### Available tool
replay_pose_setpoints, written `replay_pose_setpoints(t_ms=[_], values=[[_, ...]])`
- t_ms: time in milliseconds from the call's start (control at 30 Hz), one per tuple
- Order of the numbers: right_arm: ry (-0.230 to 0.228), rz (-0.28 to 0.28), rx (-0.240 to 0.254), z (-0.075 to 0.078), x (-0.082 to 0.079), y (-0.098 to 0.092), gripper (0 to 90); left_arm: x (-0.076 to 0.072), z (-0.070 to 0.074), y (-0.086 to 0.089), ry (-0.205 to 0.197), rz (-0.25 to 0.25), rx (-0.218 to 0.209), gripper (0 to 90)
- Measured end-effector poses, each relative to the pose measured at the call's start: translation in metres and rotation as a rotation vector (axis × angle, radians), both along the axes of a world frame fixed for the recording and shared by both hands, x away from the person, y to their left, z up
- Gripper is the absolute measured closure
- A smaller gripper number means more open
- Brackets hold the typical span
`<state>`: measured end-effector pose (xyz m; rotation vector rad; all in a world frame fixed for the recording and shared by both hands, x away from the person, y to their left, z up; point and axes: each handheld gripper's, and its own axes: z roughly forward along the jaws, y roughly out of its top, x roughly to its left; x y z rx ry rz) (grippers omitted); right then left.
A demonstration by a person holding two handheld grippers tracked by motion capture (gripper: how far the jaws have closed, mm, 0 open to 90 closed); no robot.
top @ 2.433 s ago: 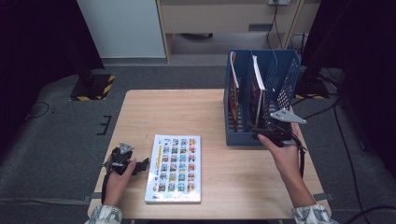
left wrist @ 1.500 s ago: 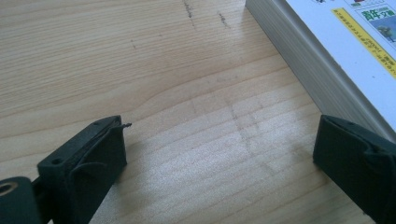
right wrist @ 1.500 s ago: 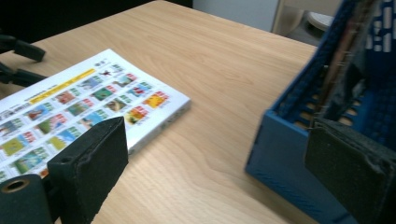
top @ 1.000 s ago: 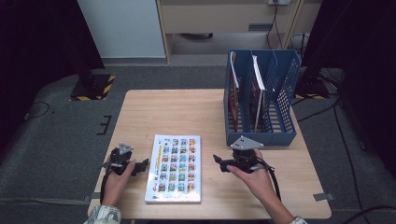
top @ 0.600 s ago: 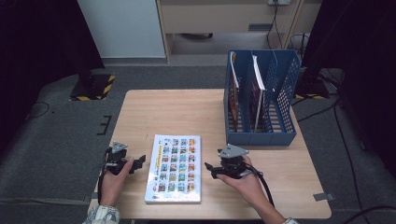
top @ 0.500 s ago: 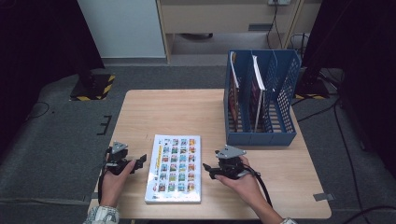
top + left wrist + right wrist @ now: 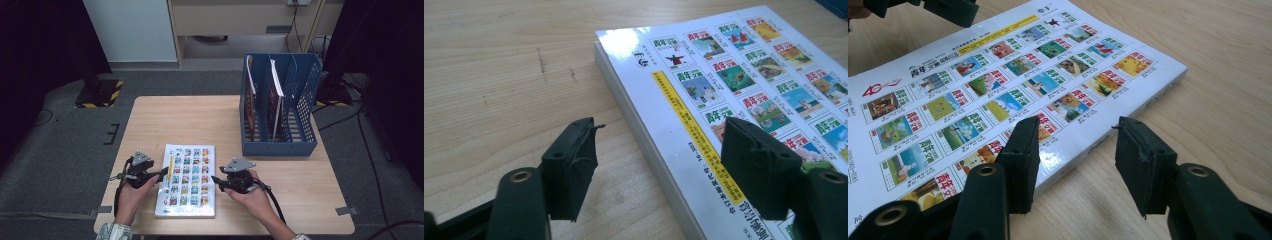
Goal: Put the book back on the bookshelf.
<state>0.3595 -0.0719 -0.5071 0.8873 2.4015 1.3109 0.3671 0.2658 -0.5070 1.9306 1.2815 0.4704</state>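
Observation:
A thick book (image 7: 187, 180) with a white cover of small colour pictures lies flat near the table's front edge. My left gripper (image 7: 161, 174) sits at its left edge. In the left gripper view the gripper (image 7: 664, 150) straddles that edge of the book (image 7: 724, 100), one jaw over bare wood and the other above the cover. My right gripper (image 7: 216, 181) is at the right edge. In the right gripper view the gripper (image 7: 1078, 145) straddles the book (image 7: 998, 90) the same way. Both pairs of jaws have just been closing, and the pads do not press on the book.
A blue slotted file rack (image 7: 305, 90) stands at the back right of the wooden table (image 7: 190, 120) with a few upright books in it. The left gripper's jaw tips (image 7: 948, 10) show at the top left of the right gripper view. Dark floor surrounds the table.
My right hand has come from the blue rack down to the book's right edge. My left hand has shifted a little right, up to the book's left edge.

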Motion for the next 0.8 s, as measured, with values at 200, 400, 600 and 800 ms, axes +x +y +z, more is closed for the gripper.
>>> replay_pose_setpoints(t_ms=[200, 400, 600, 800], values=[[0.013, 0.008, -0.012, -0.007, 0.0, 0.008, 54.0, 0.001, -0.006, 0.0, 0.038, -0.004, -0.006, 34.1], [0.058, 0.0, -0.024, -0.016, 0.0, 0.017, 41.6, 0.003, -0.009, -0.005, 0.054, -0.018, 0.01, 33.8], [0.091, -0.005, -0.022, -0.02, 0.002, 0.021, 35.2, 0.005, -0.012, -0.005, 0.064, -0.009, -0.011, 31.3], [0.115, -0.017, -0.012, -0.022, 0.005, 0.022, 29.4, 0.007, -0.014, -0.006, 0.075, -0.003, -0.029, 26.1]])
